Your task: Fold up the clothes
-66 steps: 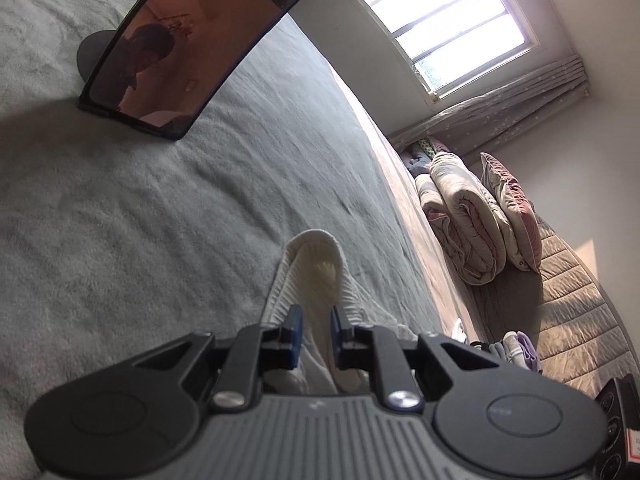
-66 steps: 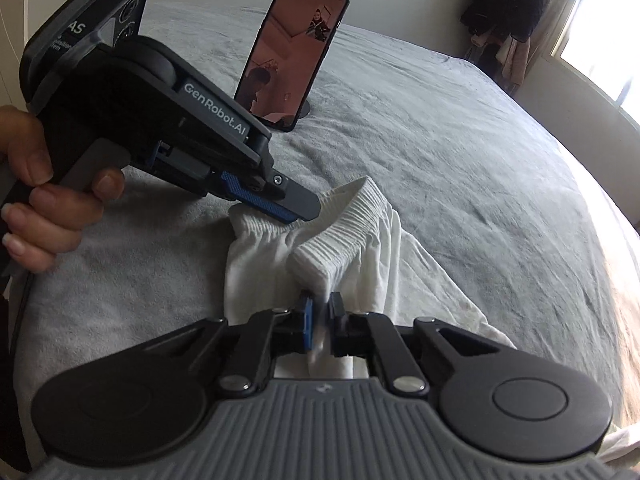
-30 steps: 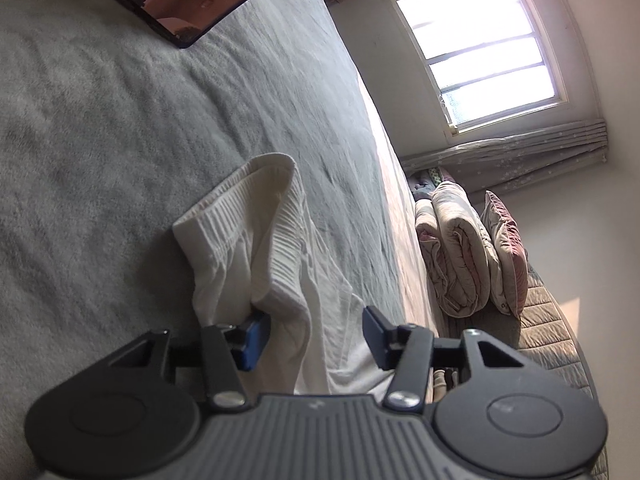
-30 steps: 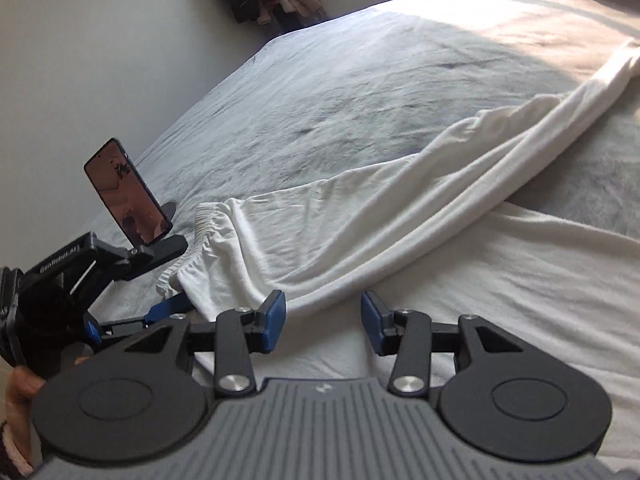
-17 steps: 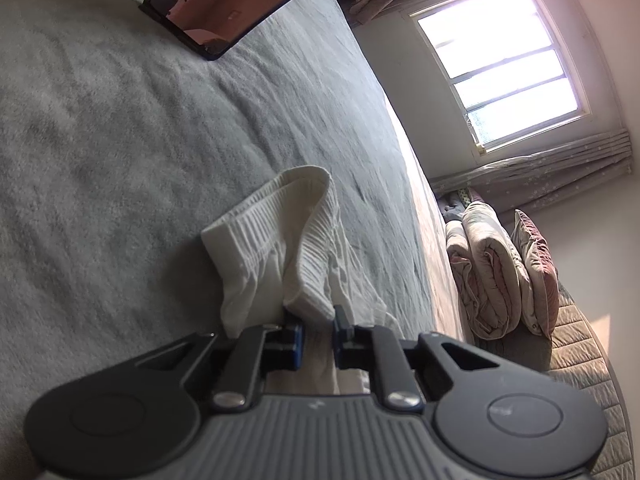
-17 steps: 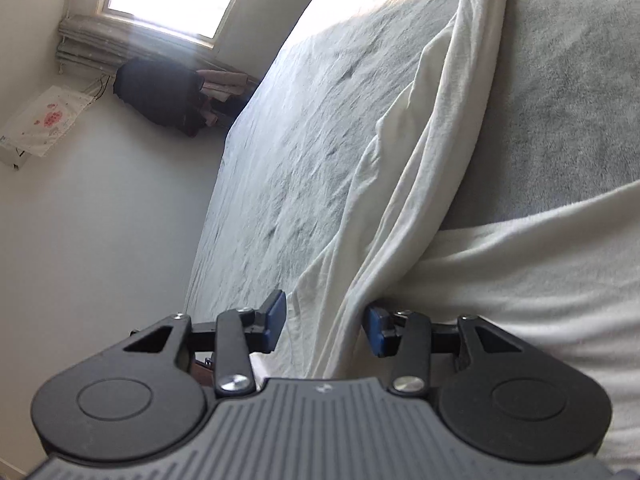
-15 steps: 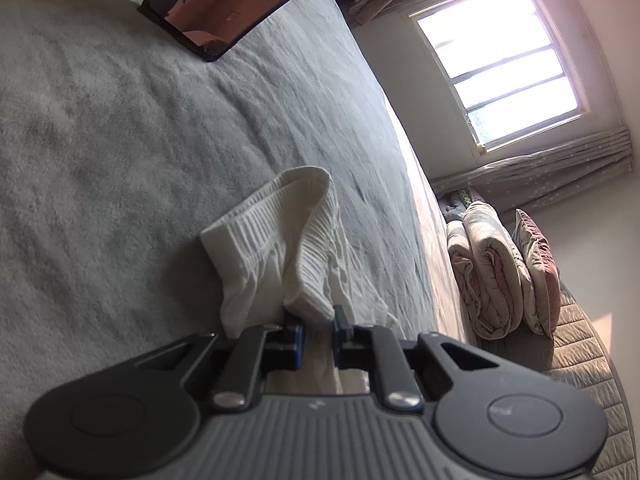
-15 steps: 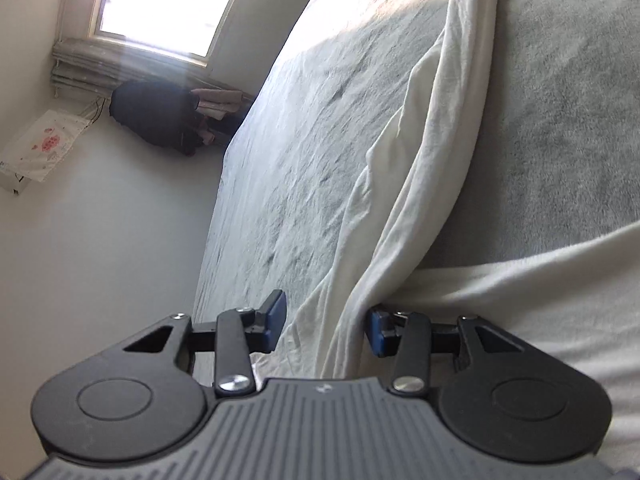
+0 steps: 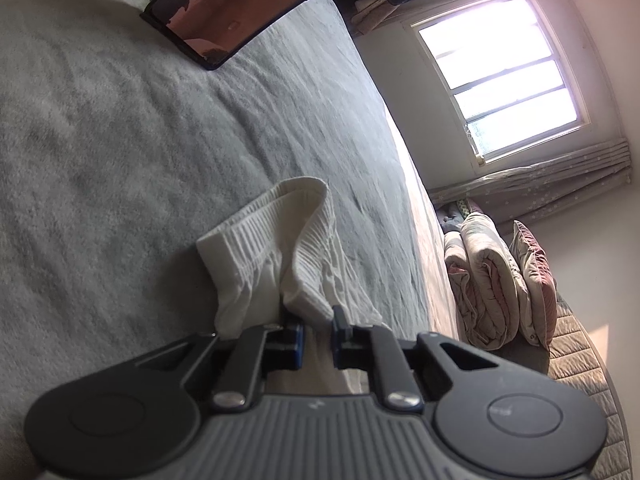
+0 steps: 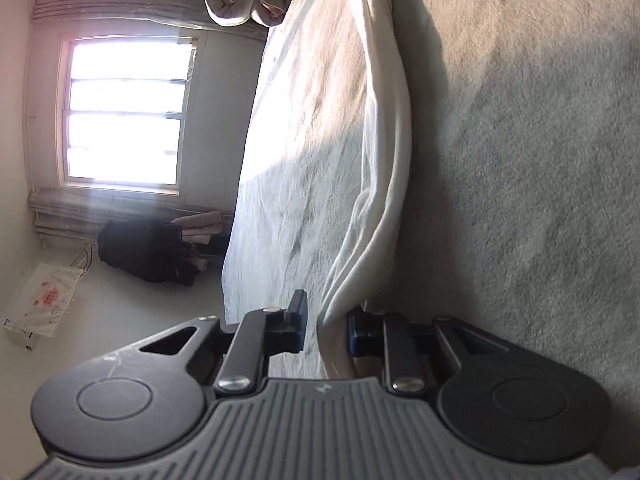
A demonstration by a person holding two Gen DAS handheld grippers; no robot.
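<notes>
White trousers (image 9: 272, 248) lie on a grey bed blanket (image 9: 120, 160). In the left wrist view their ribbed waistband stands up in a loose fold, and my left gripper (image 9: 318, 336) is shut on the near edge of that band. In the right wrist view one long trouser leg (image 10: 384, 160) runs away as a folded ridge across the blanket (image 10: 520, 160). My right gripper (image 10: 326, 324) has its fingers drawn in around the near end of that ridge, with the cloth pinched between them. The rest of the garment is hidden below both grippers.
A phone (image 9: 240, 0) stands propped on the bed beyond the waistband. Rolled quilts (image 9: 488, 280) and a pillow (image 9: 536, 272) lie on a mattress past the bed's far edge. Dark clothes (image 10: 148, 248) hang by the wall under the window (image 10: 124, 108).
The left gripper stays shut on the waistband and has barely moved. The right gripper has rolled further round along the trouser leg, and its fingers have narrowed from wide open onto the fold.
</notes>
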